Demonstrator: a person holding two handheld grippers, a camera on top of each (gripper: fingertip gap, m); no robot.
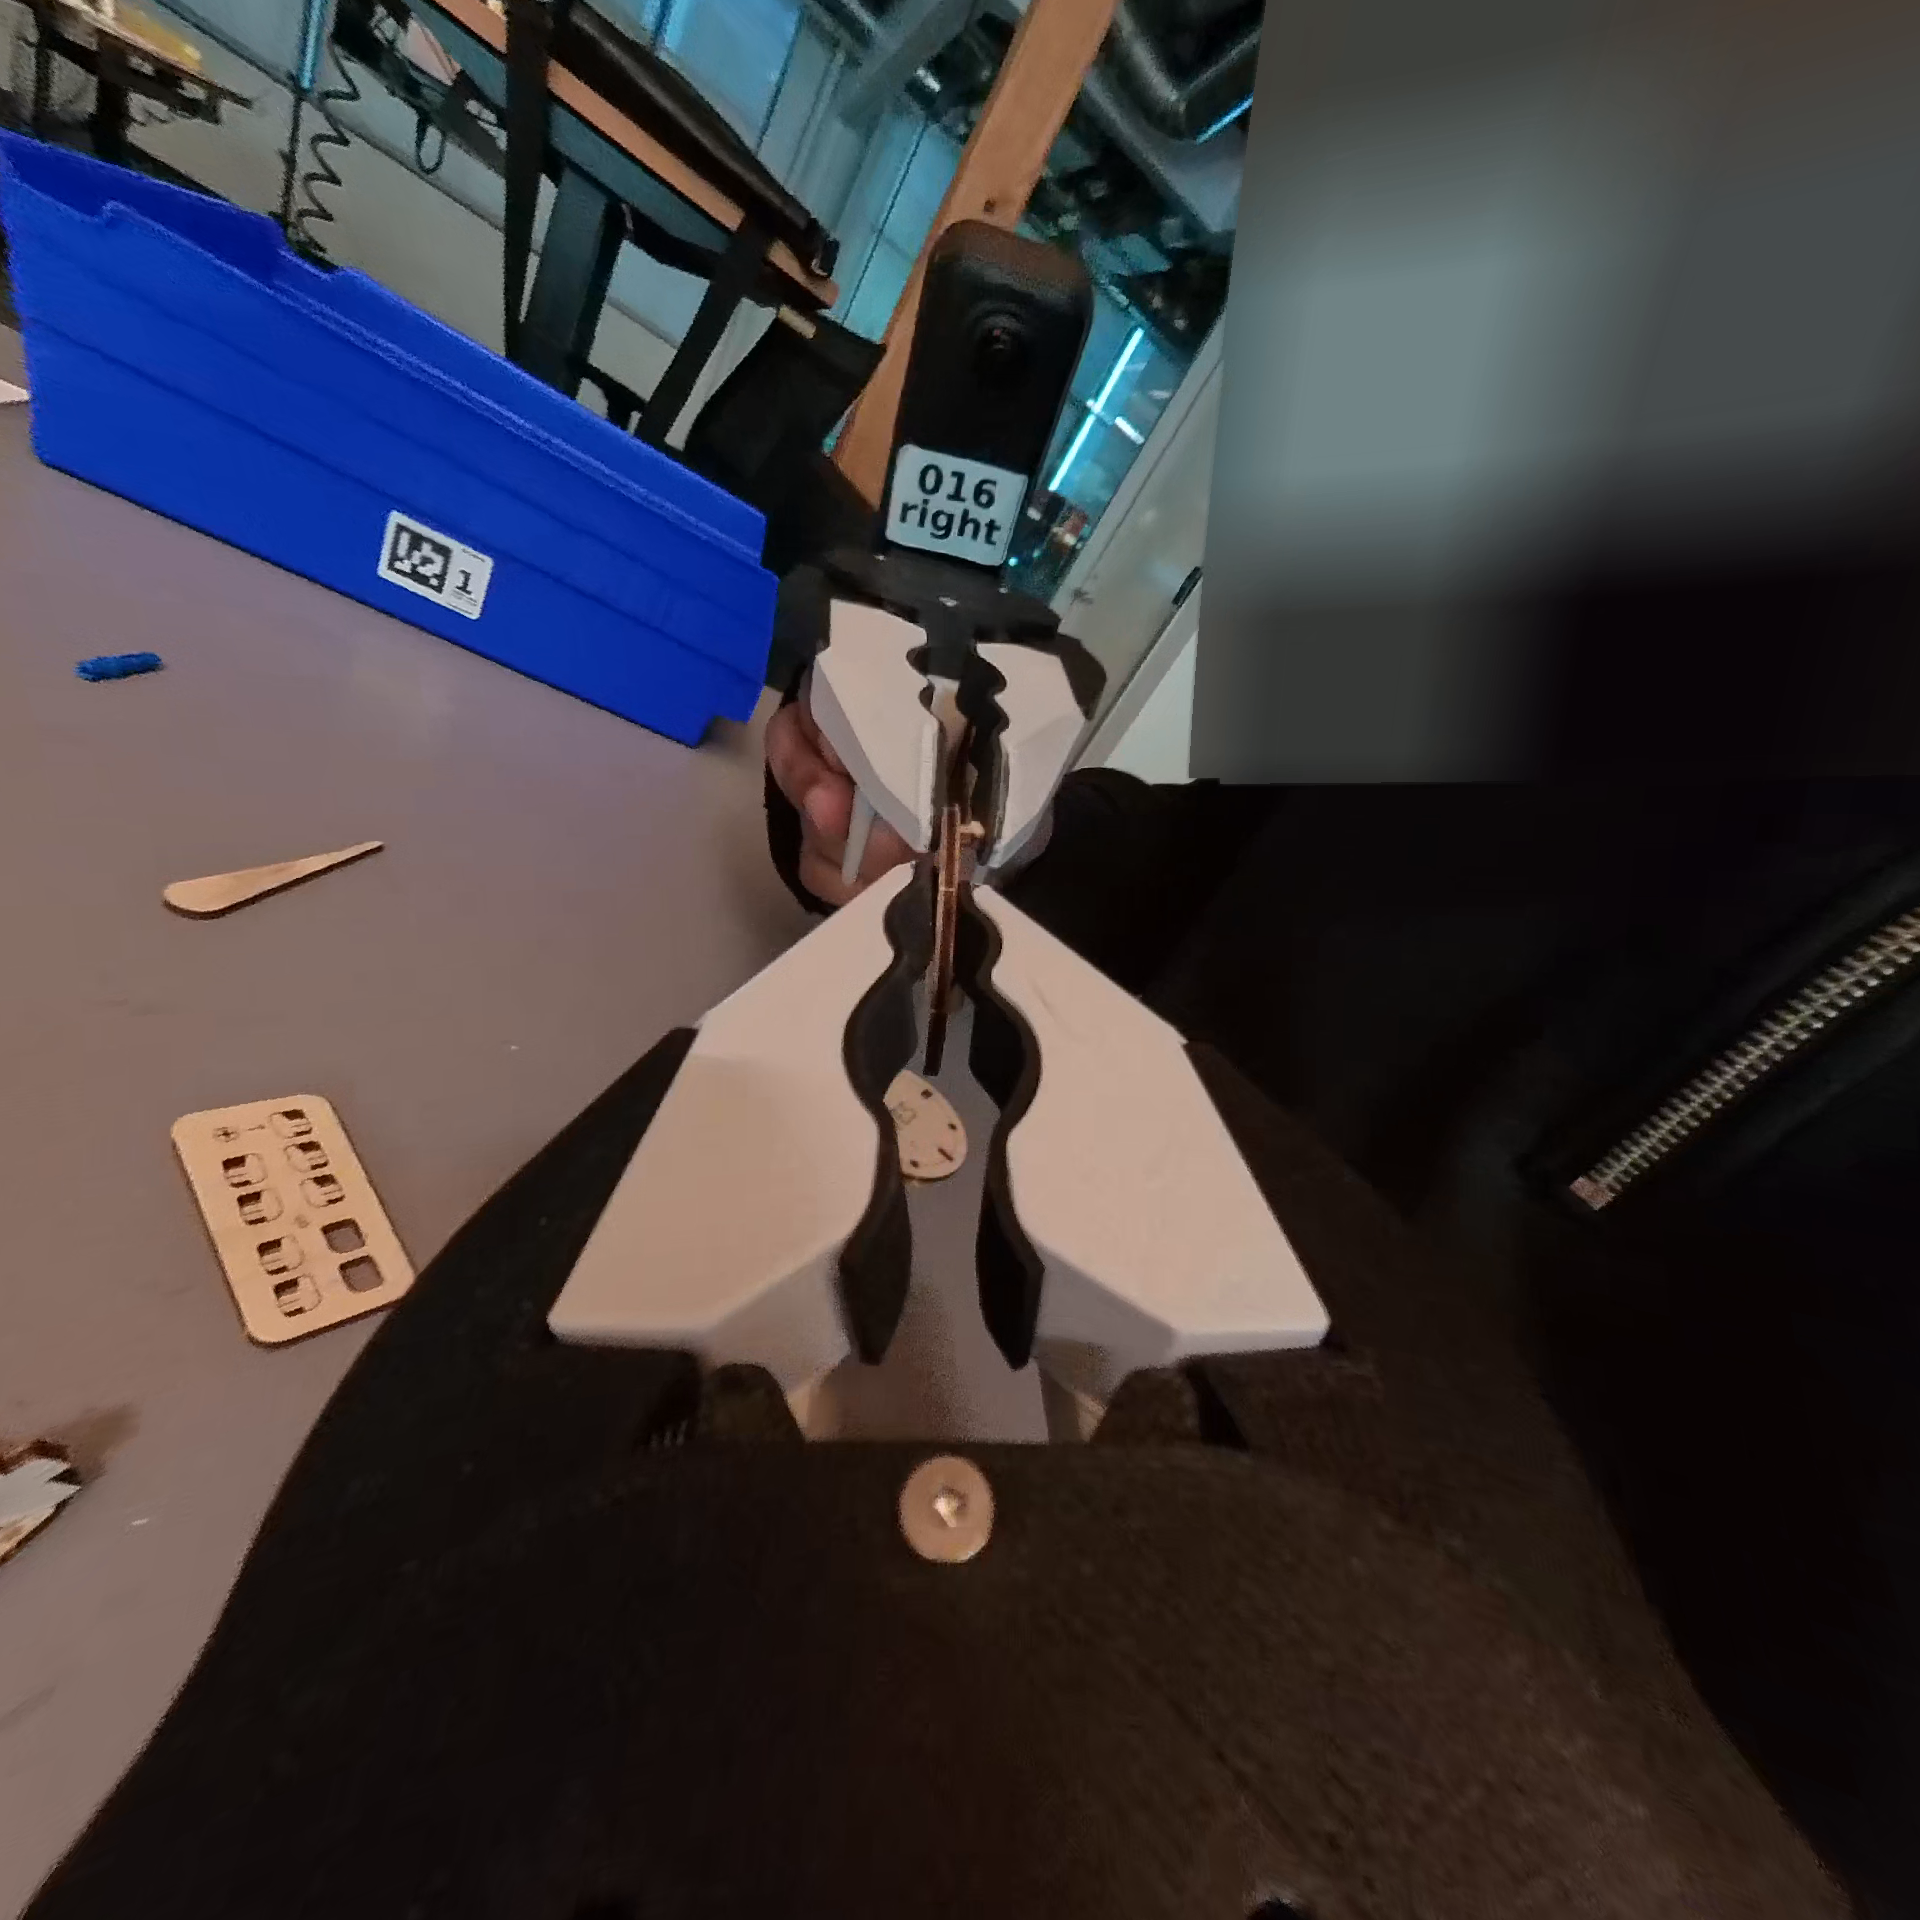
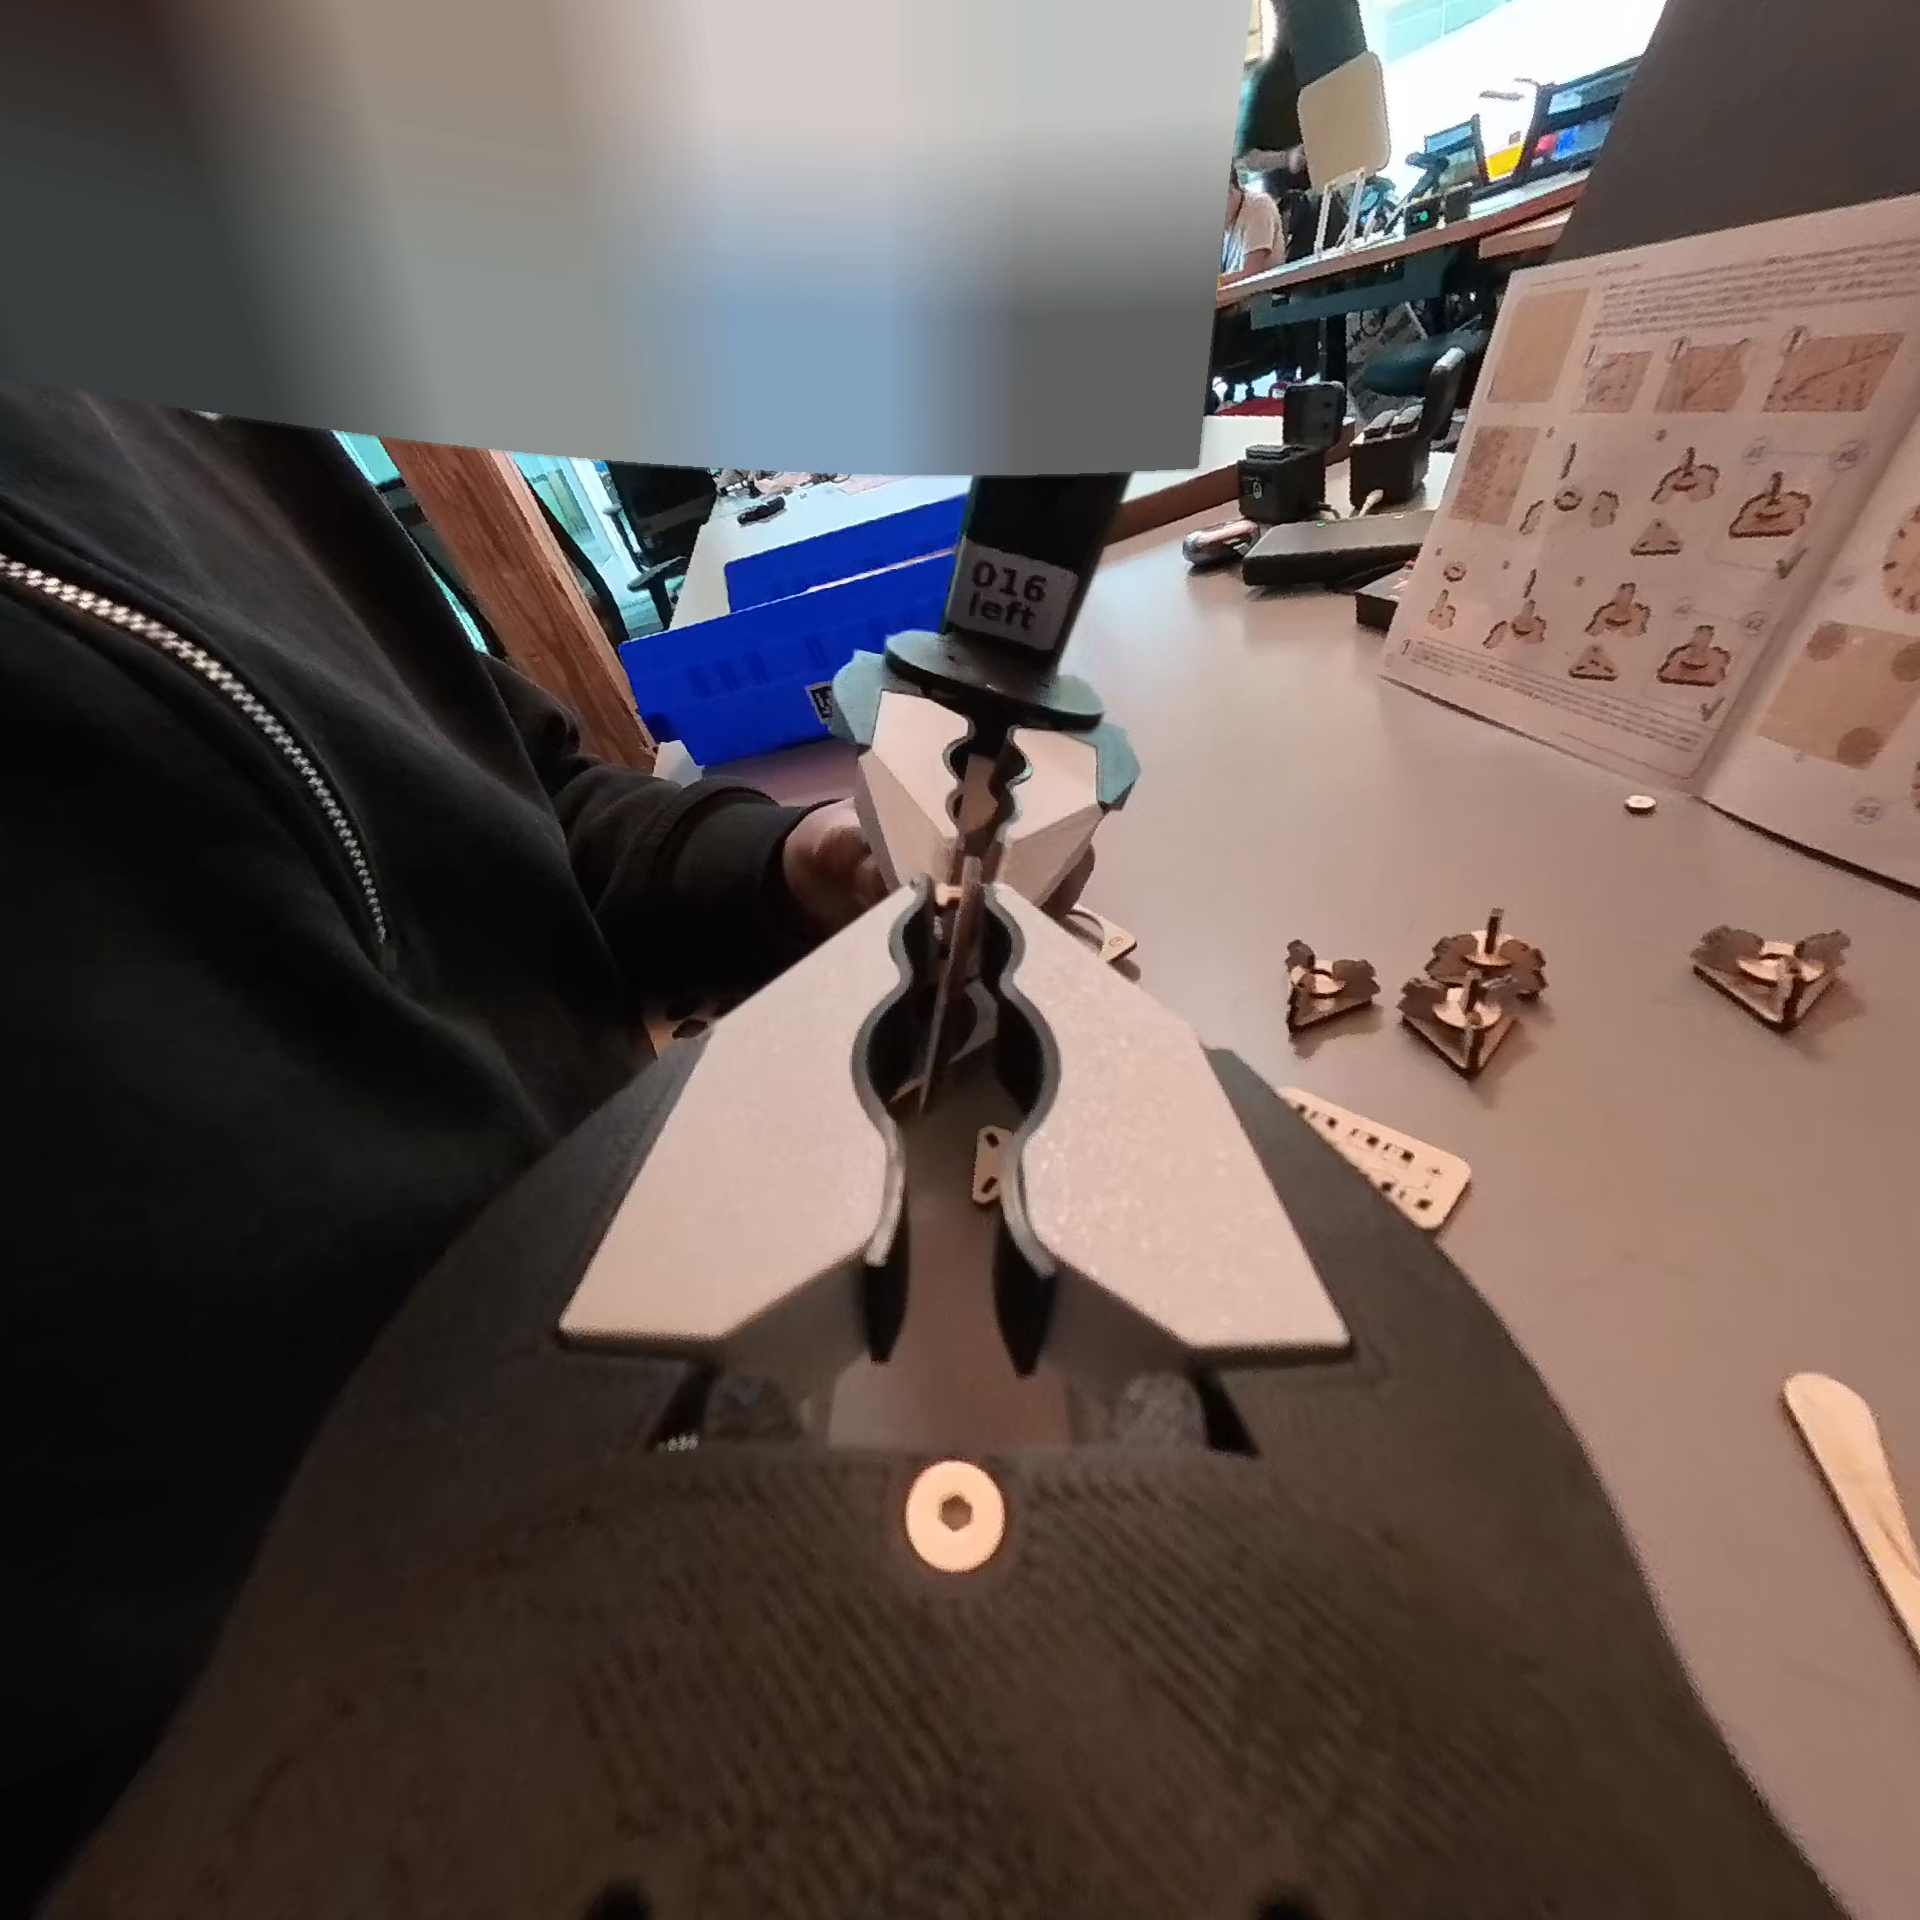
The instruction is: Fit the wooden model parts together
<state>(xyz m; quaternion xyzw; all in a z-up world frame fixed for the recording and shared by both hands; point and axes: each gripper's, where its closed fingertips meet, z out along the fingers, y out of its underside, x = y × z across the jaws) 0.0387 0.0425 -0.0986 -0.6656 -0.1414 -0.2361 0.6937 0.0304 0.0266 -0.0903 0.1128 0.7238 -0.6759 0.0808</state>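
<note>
Behind the grey table [image 1: 436,935] we see black desks and a wooden post of a workshop. From the left wrist view, our left gripper [image 1: 948,914] is closed on a thin wooden piece [image 1: 943,966], seen edge-on, and the black pads press it from both sides. The right gripper [image 1: 961,821] meets it tip to tip from the far side and is closed on the same assembly, near a small light peg [image 1: 975,829]. We judge that the two parts are being joined in the air, so both grips should keep firm and in one line (a twist may snap such thin wood). Below the fingers a small round disc [image 1: 928,1141] lies on the table. On the left lie a perforated wooden card [image 1: 291,1216], a wooden stick [image 1: 270,878] and a blue bin [image 1: 395,447], all well apart from the grippers, so that side has free room.

From the right wrist view, the right gripper [image 2: 951,920] also shows its jaws nearly together on the thin piece [image 2: 951,997], with the left gripper [image 2: 982,831] just beyond. On the right stand three finished little wooden models [image 2: 1455,987], a second card [image 2: 1382,1153] and an open instruction booklet [image 2: 1683,499]; these are near, so we would avoid swinging there. The black jacket [image 2: 260,831] closes the left side.
</note>
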